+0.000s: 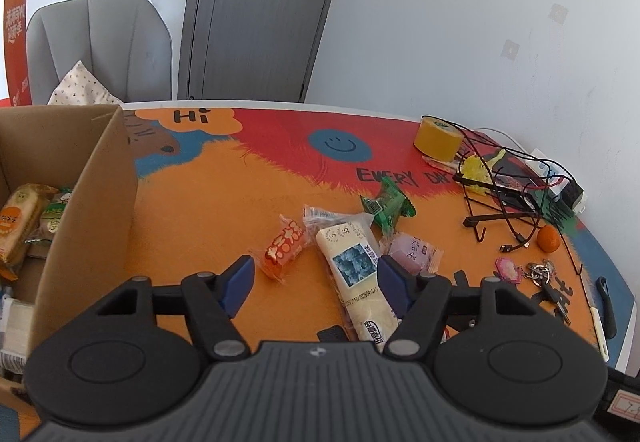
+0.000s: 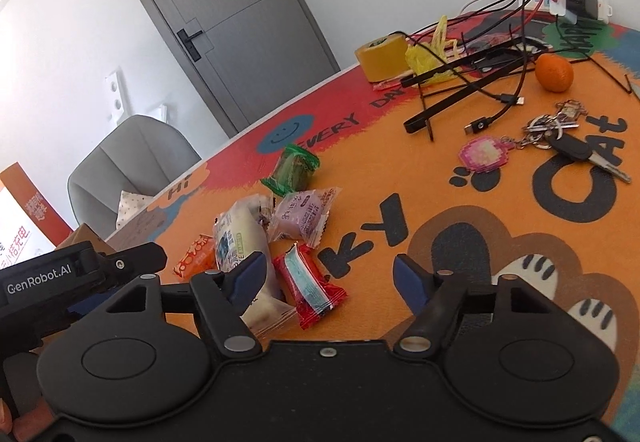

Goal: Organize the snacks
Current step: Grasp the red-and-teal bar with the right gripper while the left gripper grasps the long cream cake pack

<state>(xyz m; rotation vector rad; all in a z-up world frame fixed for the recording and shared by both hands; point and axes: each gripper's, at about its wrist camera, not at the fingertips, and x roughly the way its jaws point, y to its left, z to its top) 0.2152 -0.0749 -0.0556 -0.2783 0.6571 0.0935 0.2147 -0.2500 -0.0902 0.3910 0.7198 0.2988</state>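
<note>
Both claws are hanging with their jaws apart and nothing clamped between the pads. Left gripper (image 1: 316, 282) is tilting down over the pile, its blue pads framing the long cream snack bar (image 1: 356, 274) at twelve o'clock, with the orange snack packet (image 1: 285, 248) lying just toward eleven. Right gripper (image 2: 329, 282) is bracketing the red snack packet (image 2: 310, 288), which is sitting between its fingers without touching either one; this looks like a lining-up for a pinch, not a grip.

Snacks are lying loose in a small cluster on the orange printed tablecloth (image 1: 208, 210). In the right wrist view, the purple-wrapped cake (image 2: 305, 216) is resting at twelve o'clock from the red packet, touching the cream bar, and the green-wrapped cake (image 2: 294, 172) is sitting just beyond, slightly apart. They are probably scattered flat so that each can be taken from above, one at a time.

At nine o'clock in the left wrist view, the cardboard box (image 1: 86, 202) is standing open and already holding several packets, which suggests it is where the snacks are being gathered.

Further out, toward two o'clock, unrelated clutter is lying well apart from the pile: a roll of yellow tape (image 1: 438, 140), a tangle of black cables (image 1: 508, 182), a mandarin (image 1: 548, 238) and a bunch of keys (image 1: 542, 274).
</note>
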